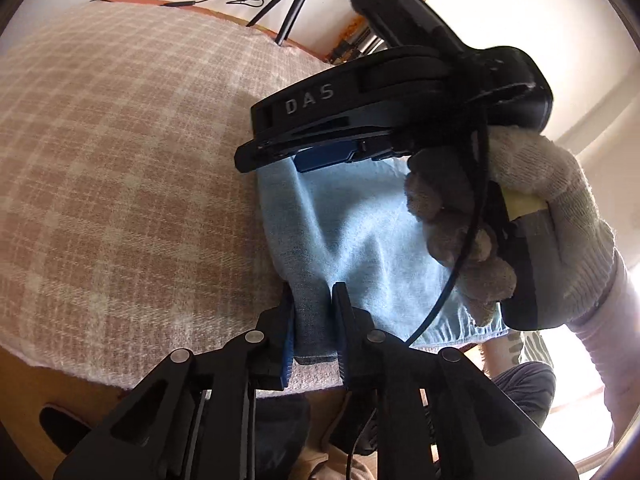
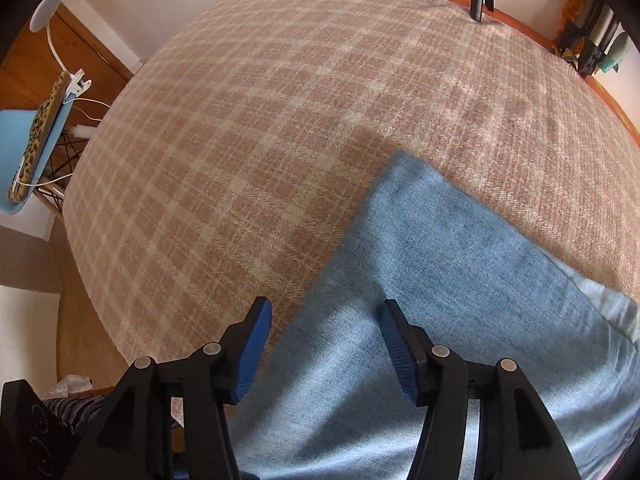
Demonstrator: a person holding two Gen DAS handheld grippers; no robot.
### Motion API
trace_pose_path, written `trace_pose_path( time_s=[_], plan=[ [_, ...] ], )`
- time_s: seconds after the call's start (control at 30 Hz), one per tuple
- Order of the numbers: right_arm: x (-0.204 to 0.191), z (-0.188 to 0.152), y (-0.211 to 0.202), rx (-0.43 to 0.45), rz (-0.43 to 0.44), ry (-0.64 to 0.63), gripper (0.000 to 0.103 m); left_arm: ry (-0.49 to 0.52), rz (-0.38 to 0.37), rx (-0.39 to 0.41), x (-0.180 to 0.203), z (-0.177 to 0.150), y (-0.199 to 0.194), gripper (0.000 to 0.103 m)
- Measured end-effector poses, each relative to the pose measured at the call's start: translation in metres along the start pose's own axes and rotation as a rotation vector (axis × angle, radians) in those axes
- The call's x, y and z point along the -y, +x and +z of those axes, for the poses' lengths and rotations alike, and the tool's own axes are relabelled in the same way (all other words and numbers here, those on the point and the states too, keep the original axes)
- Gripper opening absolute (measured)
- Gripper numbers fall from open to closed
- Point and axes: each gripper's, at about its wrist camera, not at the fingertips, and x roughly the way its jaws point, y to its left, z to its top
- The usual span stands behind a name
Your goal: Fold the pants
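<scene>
Left wrist view: the left tool (image 1: 312,312) is clenched on a bunched fold of the light blue denim pants (image 1: 352,216), at the near edge of the garment, just above the edge of the bed. The pants lie on a pink-and-cream plaid blanket (image 1: 120,152) that covers the bed. From this tool the cloth runs away and to the right, toward the right tool (image 1: 304,156), which is held by a gloved hand (image 1: 532,216) and hangs over the far edge of the visible denim. An elastic waistband edge shows at the lower right of the cloth, below the glove. A tripod (image 1: 294,4) stands beyond the bed.

Right wrist view: the right tool (image 2: 324,344) is released, its blue pads well apart, with nothing between them. The pants (image 2: 440,280) lie flat on the plaid blanket (image 2: 260,120) directly beneath and ahead of it; a squared corner of the denim points away and slightly right, and the long axis runs from that corner back toward the camera. The left edge of the cloth passes between the two pads. A blue chair with a leopard-print item (image 2: 36,136) stands off the left side of the bed.

Judgement: the fold turns on the left tool, which alone has cloth in hand; the right tool is nearest the free edge and would need to come down and close on it before both can carry the fabric over.
</scene>
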Motion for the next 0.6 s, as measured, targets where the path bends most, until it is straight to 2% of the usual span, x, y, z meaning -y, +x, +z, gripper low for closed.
trace_pose_path(
  time_s=[0.1, 0.17, 0.23, 0.27, 0.33, 0.37, 0.43, 0.57, 0.6],
  plan=[
    [-0.01, 0.009, 0.008, -0.032, -0.063, -0.013, 0.063, 0.026, 0.0, 0.019, 0.009, 0.004, -0.003, 0.015],
    [-0.014, 0.014, 0.011, -0.046, -0.097, -0.02, 0.06, 0.023, 0.001, 0.019, 0.009, 0.005, -0.003, 0.015],
    [-0.015, 0.016, 0.012, -0.05, -0.14, -0.034, 0.042, 0.024, 0.007, 0.01, 0.008, 0.005, -0.001, 0.015],
    [-0.013, 0.017, 0.011, -0.051, -0.142, -0.036, 0.038, 0.018, 0.012, 0.001, 0.006, 0.005, 0.0, 0.015],
    [-0.003, 0.017, 0.008, -0.046, -0.113, -0.006, 0.025, -0.01, 0.025, -0.015, 0.001, 0.003, 0.003, 0.019],
    [0.003, 0.016, 0.006, -0.041, -0.088, 0.014, 0.022, -0.024, 0.033, -0.027, -0.001, 0.003, 0.005, 0.023],
    [0.014, 0.014, 0.003, -0.022, -0.037, 0.047, 0.014, -0.037, 0.052, -0.049, -0.005, 0.0, 0.008, 0.037],
    [0.027, 0.003, -0.008, 0.048, 0.036, 0.077, 0.009, -0.027, 0.057, -0.044, -0.005, -0.002, 0.018, 0.037],
    [0.032, 0.0, -0.013, 0.071, 0.059, 0.095, 0.008, -0.015, 0.06, -0.038, -0.003, -0.001, 0.018, 0.032]
  ],
)
